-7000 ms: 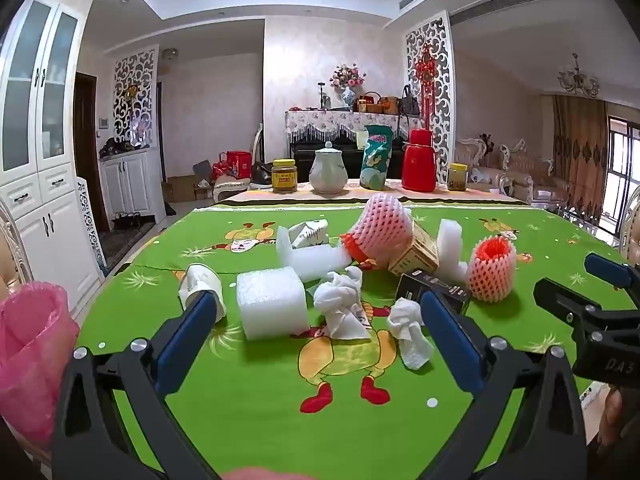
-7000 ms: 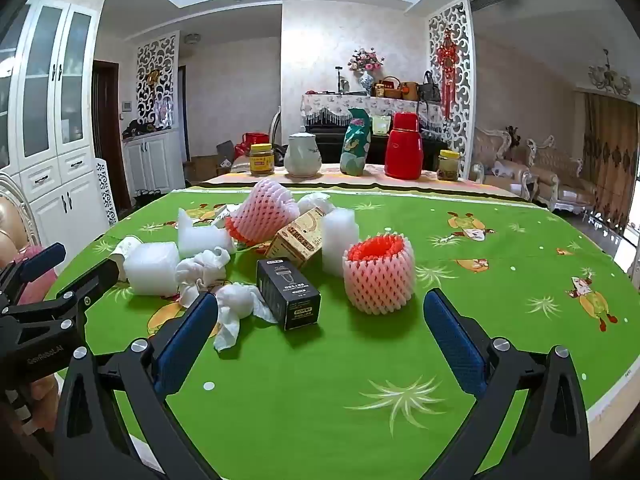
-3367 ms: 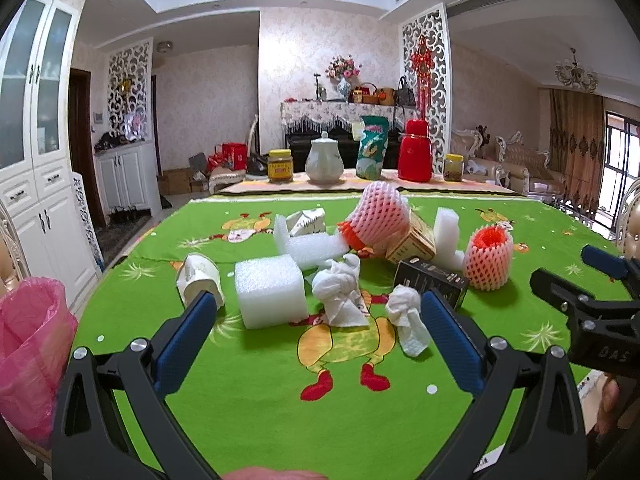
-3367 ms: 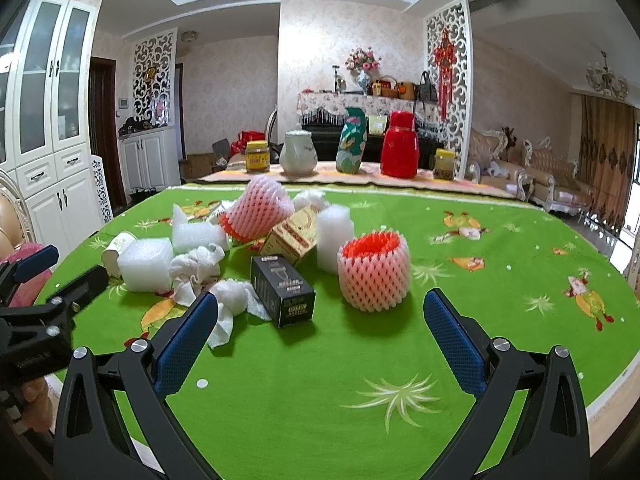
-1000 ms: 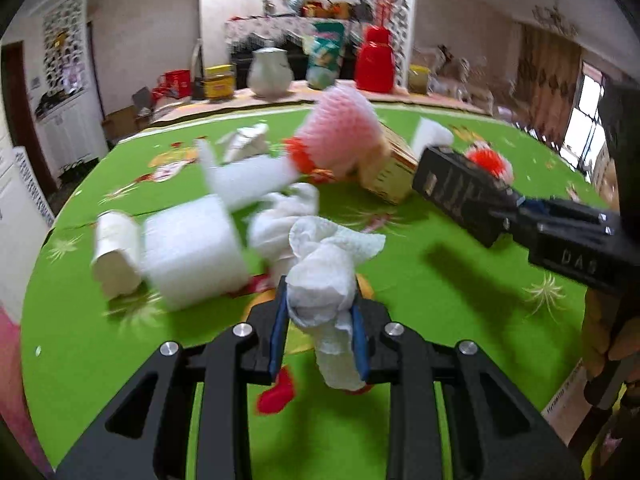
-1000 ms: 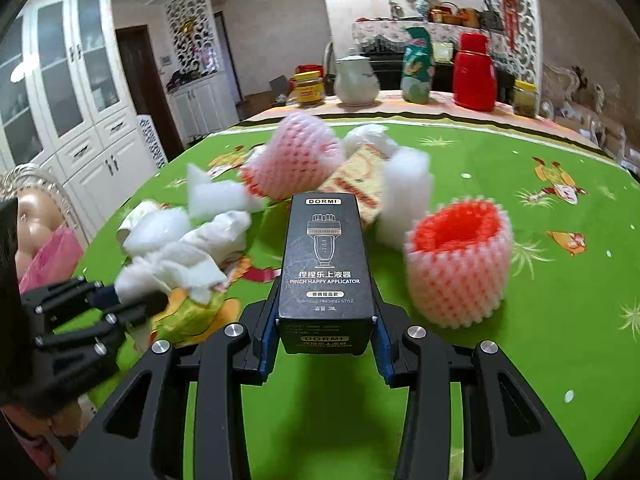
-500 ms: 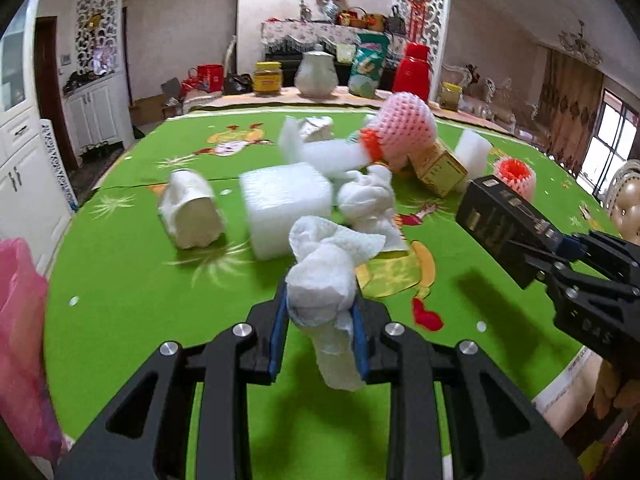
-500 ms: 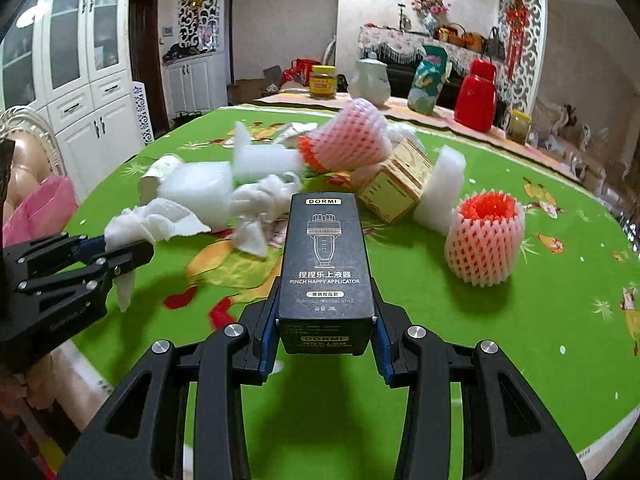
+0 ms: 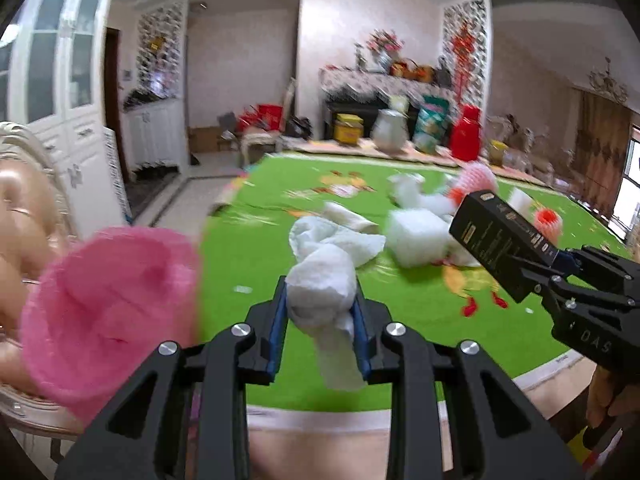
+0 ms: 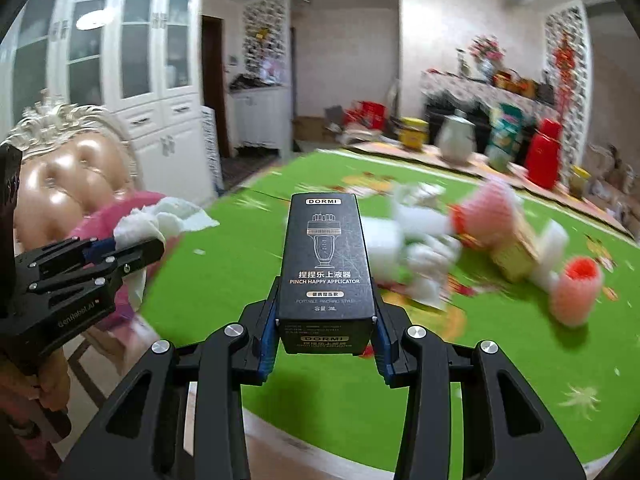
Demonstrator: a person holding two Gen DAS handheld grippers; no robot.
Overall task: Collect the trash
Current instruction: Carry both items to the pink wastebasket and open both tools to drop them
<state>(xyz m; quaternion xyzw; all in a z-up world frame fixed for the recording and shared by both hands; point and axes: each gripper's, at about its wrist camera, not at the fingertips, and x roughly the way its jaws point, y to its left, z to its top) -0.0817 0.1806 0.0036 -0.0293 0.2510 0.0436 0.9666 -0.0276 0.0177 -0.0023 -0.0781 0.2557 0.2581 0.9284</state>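
My left gripper (image 9: 320, 312) pinches tissue wad (image 9: 324, 272); right gripper (image 10: 326, 332) clamps black box (image 10: 326, 256). Risk: limp tissue snags pink bag (image 9: 108, 300) rim, drops outside.

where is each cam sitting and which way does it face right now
Left wrist: on the left gripper, facing across the green table with the pink bag beside it; shows its jaws clamping the white tissue and the right gripper.
Right wrist: on the right gripper, facing the same table; shows its jaws clamping the black box and the left gripper.
Shared: table, tissue, box, bag.
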